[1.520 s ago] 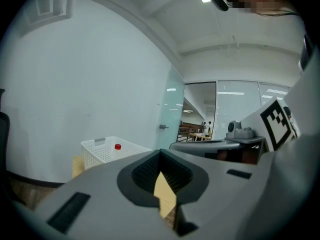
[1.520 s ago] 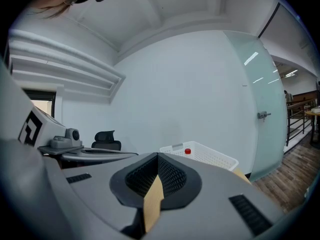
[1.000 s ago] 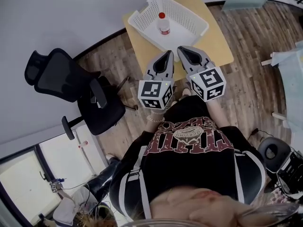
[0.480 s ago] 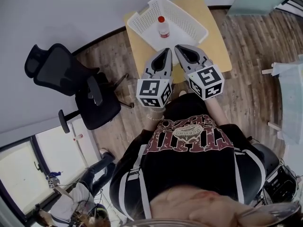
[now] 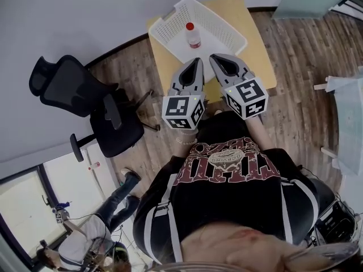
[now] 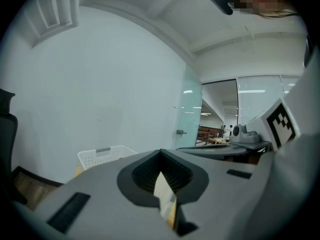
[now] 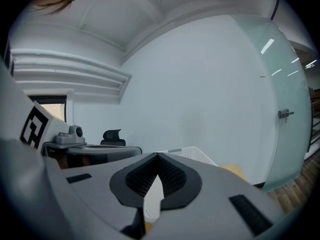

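Bottle (image 5: 193,35) | upright in basket (image 5: 167,24), just ahead of jaws | left gripper (image 5: 196,62), right gripper (image 5: 214,58): jaws pressed together

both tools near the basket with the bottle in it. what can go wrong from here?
1. The left tool and right tool are both shut; reaching in like that would likely tip the upright red-capped bottle.
2. The white basket sits by the edge of the small table; a bump on its rim might shove it off.
3. The tools are close side by side and could clash.
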{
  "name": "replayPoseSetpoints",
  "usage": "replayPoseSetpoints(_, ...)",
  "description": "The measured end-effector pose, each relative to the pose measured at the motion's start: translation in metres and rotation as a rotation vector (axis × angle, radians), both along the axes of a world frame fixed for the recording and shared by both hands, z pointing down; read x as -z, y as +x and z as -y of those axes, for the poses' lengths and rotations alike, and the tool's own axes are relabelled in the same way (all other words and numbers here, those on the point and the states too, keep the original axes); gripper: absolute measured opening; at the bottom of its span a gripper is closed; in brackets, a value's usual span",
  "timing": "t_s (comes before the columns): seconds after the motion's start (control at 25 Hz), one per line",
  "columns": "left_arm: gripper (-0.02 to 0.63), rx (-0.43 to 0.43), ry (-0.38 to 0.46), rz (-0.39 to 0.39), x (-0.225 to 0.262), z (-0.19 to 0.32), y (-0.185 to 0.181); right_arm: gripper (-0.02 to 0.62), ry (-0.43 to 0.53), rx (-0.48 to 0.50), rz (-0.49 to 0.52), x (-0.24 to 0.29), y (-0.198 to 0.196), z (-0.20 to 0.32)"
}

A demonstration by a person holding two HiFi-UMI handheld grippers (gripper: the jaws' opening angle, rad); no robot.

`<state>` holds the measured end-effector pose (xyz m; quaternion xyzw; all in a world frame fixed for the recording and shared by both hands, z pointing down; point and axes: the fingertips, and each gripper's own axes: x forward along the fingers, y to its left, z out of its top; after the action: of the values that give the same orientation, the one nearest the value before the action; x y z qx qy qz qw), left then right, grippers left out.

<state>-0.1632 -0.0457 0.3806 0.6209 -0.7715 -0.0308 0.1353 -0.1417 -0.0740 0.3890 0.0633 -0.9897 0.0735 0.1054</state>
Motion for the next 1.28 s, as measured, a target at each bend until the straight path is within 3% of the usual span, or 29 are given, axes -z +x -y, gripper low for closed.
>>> replayPoseSetpoints(1.28, 0.048, -0.067, -0.056, -0.01, -0.021, 0.046, -0.072, 0.017, -0.019, -0.088, -0.047, -0.016, -0.058, 0.042)
